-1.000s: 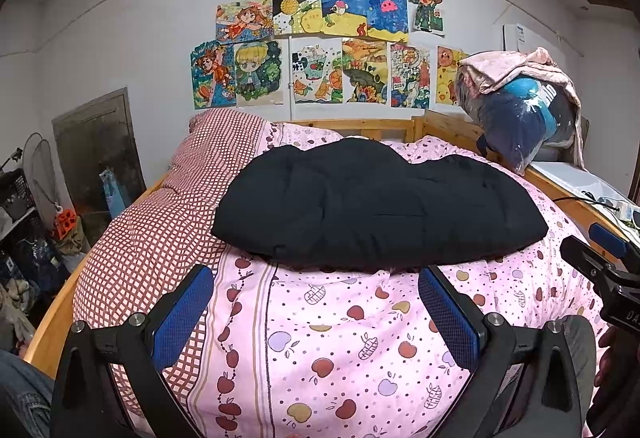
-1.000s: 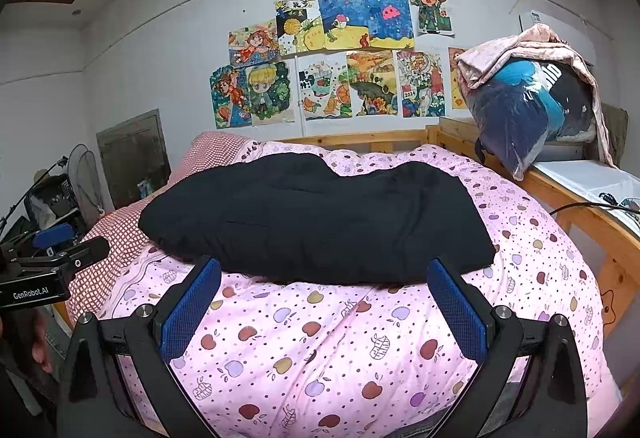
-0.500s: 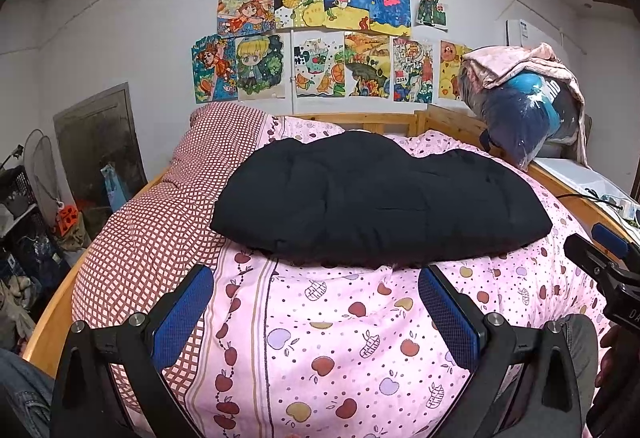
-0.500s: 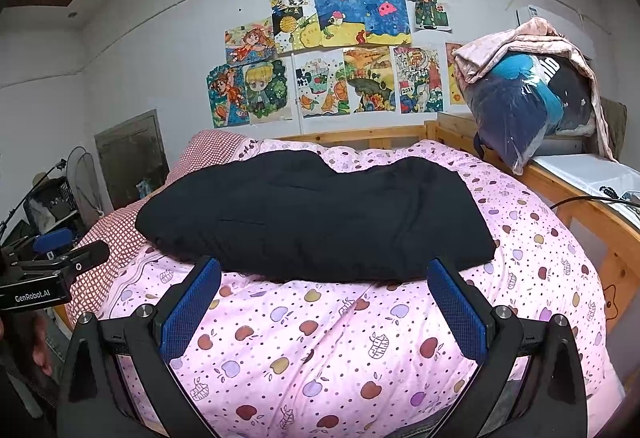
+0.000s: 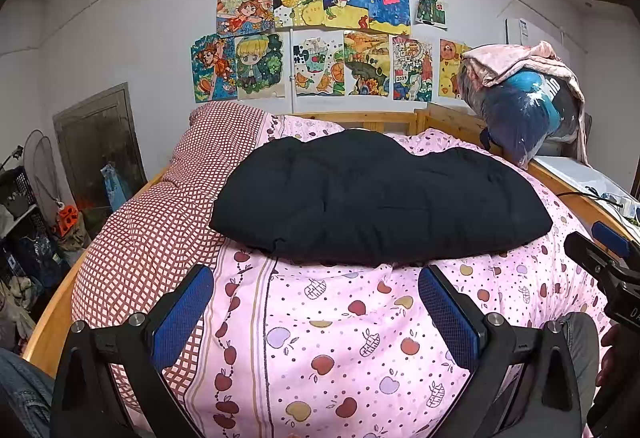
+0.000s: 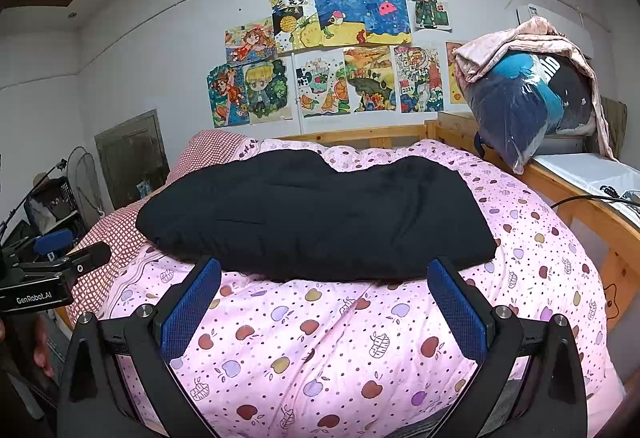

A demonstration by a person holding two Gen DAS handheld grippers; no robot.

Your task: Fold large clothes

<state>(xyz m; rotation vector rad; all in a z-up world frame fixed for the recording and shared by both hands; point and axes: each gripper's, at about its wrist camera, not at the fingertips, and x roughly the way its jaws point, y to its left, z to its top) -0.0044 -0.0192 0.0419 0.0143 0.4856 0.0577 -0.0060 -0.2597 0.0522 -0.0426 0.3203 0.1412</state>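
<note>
Left wrist view: black garment (image 5: 376,197), folded into a flat bundle, lying across the pink apple-print quilt (image 5: 344,326) on the bed. Left hand-held gripper (image 5: 316,314) and right hand-held gripper (image 6: 324,310): both wide open, empty, just short of the garment's near edge.

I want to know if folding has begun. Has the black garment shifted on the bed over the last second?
No. The black garment lies at the same spot on the pink quilt, below the wooden headboard; only the cameras drifted slightly.
</note>
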